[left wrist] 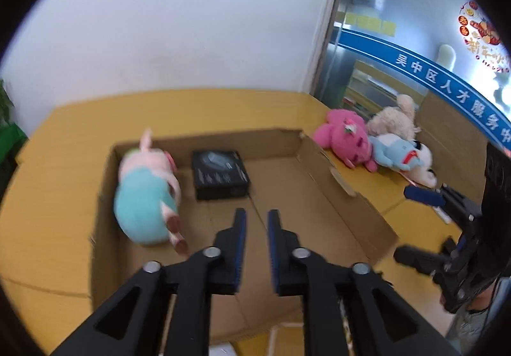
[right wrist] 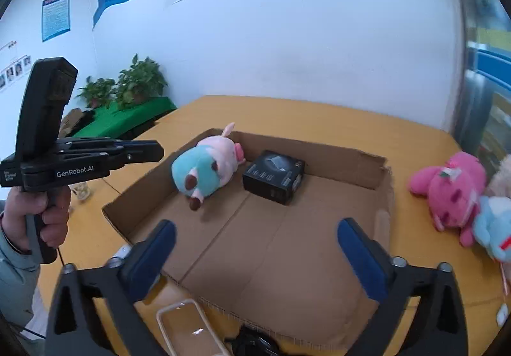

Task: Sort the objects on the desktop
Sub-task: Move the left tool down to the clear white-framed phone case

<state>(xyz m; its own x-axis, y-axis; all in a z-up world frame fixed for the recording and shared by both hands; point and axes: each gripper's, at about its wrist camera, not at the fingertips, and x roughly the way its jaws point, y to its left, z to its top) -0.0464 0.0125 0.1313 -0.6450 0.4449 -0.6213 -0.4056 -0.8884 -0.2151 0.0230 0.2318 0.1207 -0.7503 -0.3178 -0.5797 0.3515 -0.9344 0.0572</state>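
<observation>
Two grippers are hovering empty over the cardboard tray [right wrist: 319, 260]: left gripper [left wrist: 257, 247] nearly closed, right gripper [right wrist: 255, 247] spread wide. Farther back, a pig plush [right wrist: 207, 169] and black box [right wrist: 274, 175] are lying near the tray's far wall, while three plush toys [left wrist: 373, 142] are crowding the table's [left wrist: 64, 164] far right corner.

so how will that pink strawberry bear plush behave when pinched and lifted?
The pink bear plush looks soft, so it will likely squash and flop. Probably light. Lying flat on the table, unlikely to roll. It touches the blue plush, which may get dragged along.
</observation>
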